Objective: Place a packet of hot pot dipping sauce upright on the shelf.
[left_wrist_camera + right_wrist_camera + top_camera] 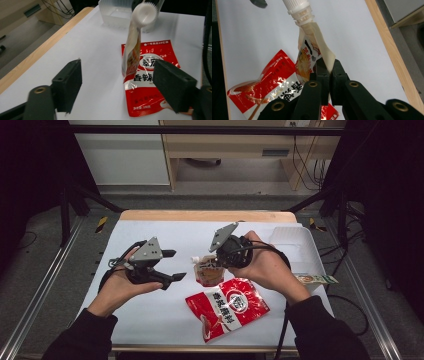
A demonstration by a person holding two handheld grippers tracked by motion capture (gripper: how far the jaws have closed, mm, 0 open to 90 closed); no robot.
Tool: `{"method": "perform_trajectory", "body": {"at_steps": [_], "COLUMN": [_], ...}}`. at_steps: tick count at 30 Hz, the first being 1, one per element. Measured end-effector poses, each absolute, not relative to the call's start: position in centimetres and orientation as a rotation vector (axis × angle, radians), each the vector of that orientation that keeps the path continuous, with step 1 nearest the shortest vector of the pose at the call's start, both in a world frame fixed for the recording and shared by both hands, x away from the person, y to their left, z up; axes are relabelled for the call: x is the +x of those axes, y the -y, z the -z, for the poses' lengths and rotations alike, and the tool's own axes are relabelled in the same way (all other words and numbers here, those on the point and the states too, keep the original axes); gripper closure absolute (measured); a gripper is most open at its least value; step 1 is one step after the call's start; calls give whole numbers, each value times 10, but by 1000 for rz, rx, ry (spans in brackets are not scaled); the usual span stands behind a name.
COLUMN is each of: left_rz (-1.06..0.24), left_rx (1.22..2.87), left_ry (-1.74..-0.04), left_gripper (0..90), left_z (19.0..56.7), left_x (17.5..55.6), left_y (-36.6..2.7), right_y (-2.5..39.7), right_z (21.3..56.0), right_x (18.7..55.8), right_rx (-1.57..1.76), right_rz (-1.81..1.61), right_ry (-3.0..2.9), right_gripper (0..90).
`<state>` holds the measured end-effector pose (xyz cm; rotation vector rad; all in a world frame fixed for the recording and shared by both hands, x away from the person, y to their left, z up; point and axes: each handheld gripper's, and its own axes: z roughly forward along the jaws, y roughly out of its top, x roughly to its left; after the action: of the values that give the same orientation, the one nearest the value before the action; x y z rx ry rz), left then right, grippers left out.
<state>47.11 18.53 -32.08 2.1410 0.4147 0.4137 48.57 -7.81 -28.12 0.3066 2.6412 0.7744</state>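
Observation:
A small spouted pouch (207, 271) with a white screw cap (145, 13) hangs above the white table, pinched in my right gripper (329, 72), whose jaws are shut on its edge (322, 53). In the high view the right gripper (220, 262) is near the table's middle. A flat red sachet (227, 307) with white lettering lies on the table just in front of the pouch (132, 55); the sachet (150, 80) also lies beyond my left gripper's jaws. My left gripper (172, 265) is open and empty, held to the left of the pouch and pointing at it (117, 85).
A clear plastic tray (292, 240) sits at the table's back right (117, 15). A small flat packet (315, 279) lies by the right edge. The table's wooden far edge (205, 215) borders the white sheet (175, 310). Dark frame posts stand at both sides.

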Motion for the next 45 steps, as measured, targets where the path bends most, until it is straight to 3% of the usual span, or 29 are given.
{"method": "perform_trajectory", "body": {"at_steps": [5,17,22,31,40,45], "left_rz": [-453,-470,-503,-743,-728,-738], "left_rx": [2121,2065,2070,2071,2151,2112], "left_ry": [-504,-632,-671,-749,-747,-766], "left_gripper": [129,66,66,88,79,79], "left_z": [331,385,411,431,444,441], "left_x": [471,453,446,444,428,425], "left_y": [-194,-225,-241,-267,-278,-282], "right_y": [90,128,142,168,197,218], "right_z": [281,268,258,244,240,241], "right_x": [485,477,479,482,490,493], "right_rx": [310,303,281,332,374,424], "right_rz": [-766,-781,-782,-816,-825,-829], "right_ry": [-2620,-2537,-2499,-2397,-2357,-2337], "right_gripper": [878,877,878,878,875,876]}}
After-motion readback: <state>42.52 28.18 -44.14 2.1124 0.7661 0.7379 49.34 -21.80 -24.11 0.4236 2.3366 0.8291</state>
